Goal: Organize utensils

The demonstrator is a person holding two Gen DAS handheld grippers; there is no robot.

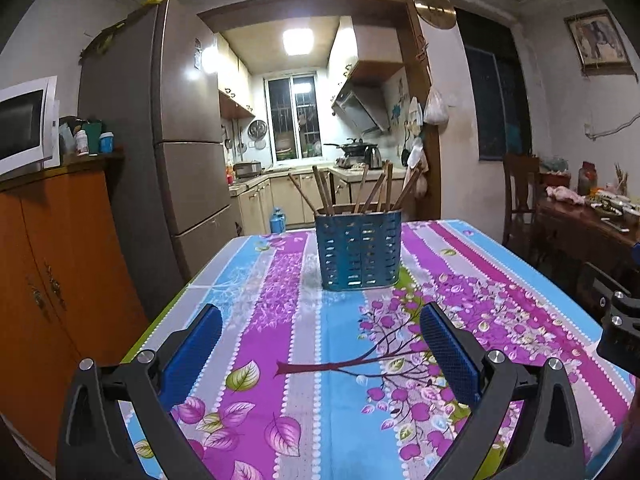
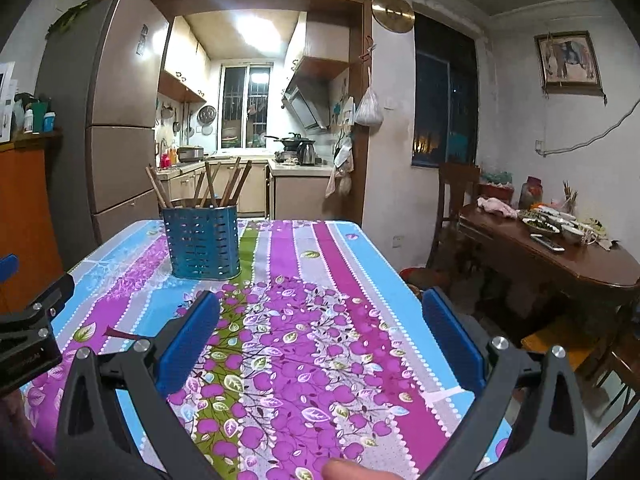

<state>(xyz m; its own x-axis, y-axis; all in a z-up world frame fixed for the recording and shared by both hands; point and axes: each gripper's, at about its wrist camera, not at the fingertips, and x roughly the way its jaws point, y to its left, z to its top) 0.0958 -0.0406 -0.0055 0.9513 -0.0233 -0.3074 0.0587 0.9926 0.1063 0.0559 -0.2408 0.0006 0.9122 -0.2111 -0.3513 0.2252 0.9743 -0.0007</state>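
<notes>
Left tongs (image 1: 320, 334) and right tongs (image 2: 320, 320) hung spread wide, gripping nothing, above the table (image 1: 344, 400); the blue holder (image 1: 358, 250) stood upright ahead, chopsticks (image 1: 362, 190) inside.

A utensil holder (image 1: 358, 249) stands upright on the table (image 1: 256, 332) toward its far end, with chopsticks (image 1: 352, 192) standing in it, leaning apart. The left gripper (image 1: 320, 350) hangs over the near part of the table, directly before the holder; the right gripper (image 2: 320, 338) hangs just to its right, the holder ahead and left of it. Behind the table's left stands a fridge (image 1: 176, 128), a cabinet (image 1: 48, 260) left of that. A second table (image 2: 560, 256) lies well apart on the right, bearing what seem to be dishes.
</notes>
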